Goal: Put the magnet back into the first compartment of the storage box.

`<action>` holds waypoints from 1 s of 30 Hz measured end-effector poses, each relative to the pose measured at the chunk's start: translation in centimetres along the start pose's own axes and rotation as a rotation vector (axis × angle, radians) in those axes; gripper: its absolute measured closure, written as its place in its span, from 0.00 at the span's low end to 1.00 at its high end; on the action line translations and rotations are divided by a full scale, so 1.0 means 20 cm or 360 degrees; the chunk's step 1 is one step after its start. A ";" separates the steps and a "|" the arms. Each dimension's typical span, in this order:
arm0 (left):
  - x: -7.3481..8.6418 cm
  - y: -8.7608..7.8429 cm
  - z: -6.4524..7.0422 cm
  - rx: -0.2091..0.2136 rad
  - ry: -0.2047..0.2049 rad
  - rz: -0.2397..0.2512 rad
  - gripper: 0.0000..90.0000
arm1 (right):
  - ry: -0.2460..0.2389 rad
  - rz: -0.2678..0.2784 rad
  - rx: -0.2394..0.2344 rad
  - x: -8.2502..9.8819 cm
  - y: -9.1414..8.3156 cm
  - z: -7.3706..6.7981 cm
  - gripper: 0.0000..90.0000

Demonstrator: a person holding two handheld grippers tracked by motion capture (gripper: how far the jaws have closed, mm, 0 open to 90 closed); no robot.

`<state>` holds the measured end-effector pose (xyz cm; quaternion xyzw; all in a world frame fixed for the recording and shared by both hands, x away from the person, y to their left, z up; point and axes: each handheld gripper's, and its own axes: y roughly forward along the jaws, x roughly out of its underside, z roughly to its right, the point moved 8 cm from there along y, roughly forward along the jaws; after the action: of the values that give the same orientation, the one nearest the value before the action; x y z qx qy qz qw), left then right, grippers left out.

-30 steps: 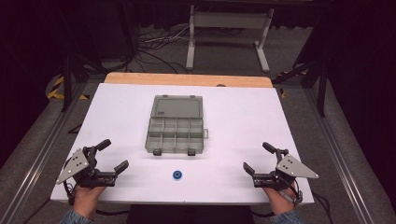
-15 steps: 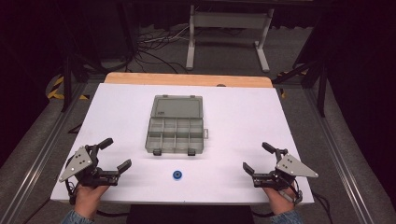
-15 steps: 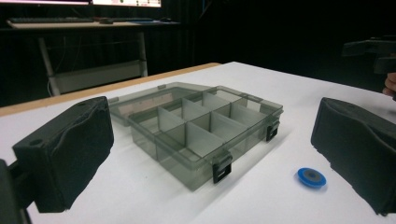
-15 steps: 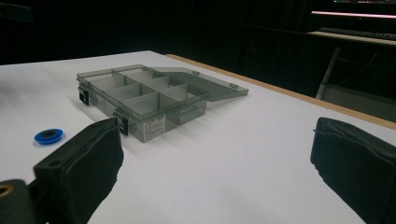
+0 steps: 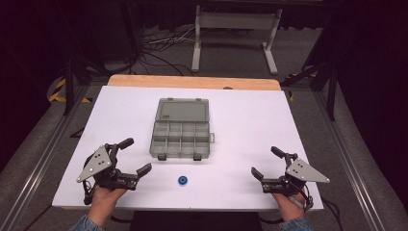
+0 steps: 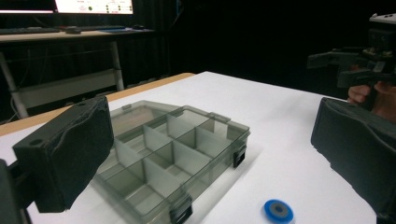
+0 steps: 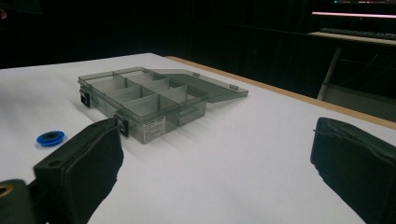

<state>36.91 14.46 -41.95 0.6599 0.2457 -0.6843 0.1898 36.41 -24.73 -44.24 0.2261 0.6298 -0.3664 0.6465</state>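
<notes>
Both grippers are held released, nothing grasped: left gripper (image 5: 133,156) w/ jaws spread wide at the near-left of the desk (image 5: 250,115), right gripper (image 5: 266,163) likewise spread at the near-right. The blue disc (image 5: 183,180) lies flat on the desk near the front edge, between the two grippers, just in front of the organiser box (image 5: 180,134), apart from it.

Step judged in hand: the disc to be picked up, prob. by the left gripper, which is nearer. To be done well: jaws brought down either side of the disc, kept low to the desk since the disc is thin; closed on its rim, not its faces. The box is open w/ lid folded back, so a compartment can be reached from above w/o touching the dividers.

Count: 1 disc, 1 box, 2 grippers. Compartments appear empty; approx. 8 are made out.
</notes>
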 end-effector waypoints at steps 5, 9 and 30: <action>-0.05 0.09 0.05 0.0067 0.0006 0.0012 0.00 | 0.0003 -0.0005 -0.0007 0.00 0.00 0.00 0.03; -0.06 0.14 0.08 0.0108 0.0011 0.0005 0.00 | 0.0006 -0.0003 0.0000 0.00 0.00 0.00 0.03; -0.09 0.30 0.17 0.0267 0.0035 -0.0057 0.03 | 0.0078 -0.0057 0.0018 0.00 -0.02 0.02 0.04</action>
<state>37.75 7.47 -40.55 0.6764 0.2013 -0.6984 0.1191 36.32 -25.21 -44.07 0.2275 0.6472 -0.3758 0.6230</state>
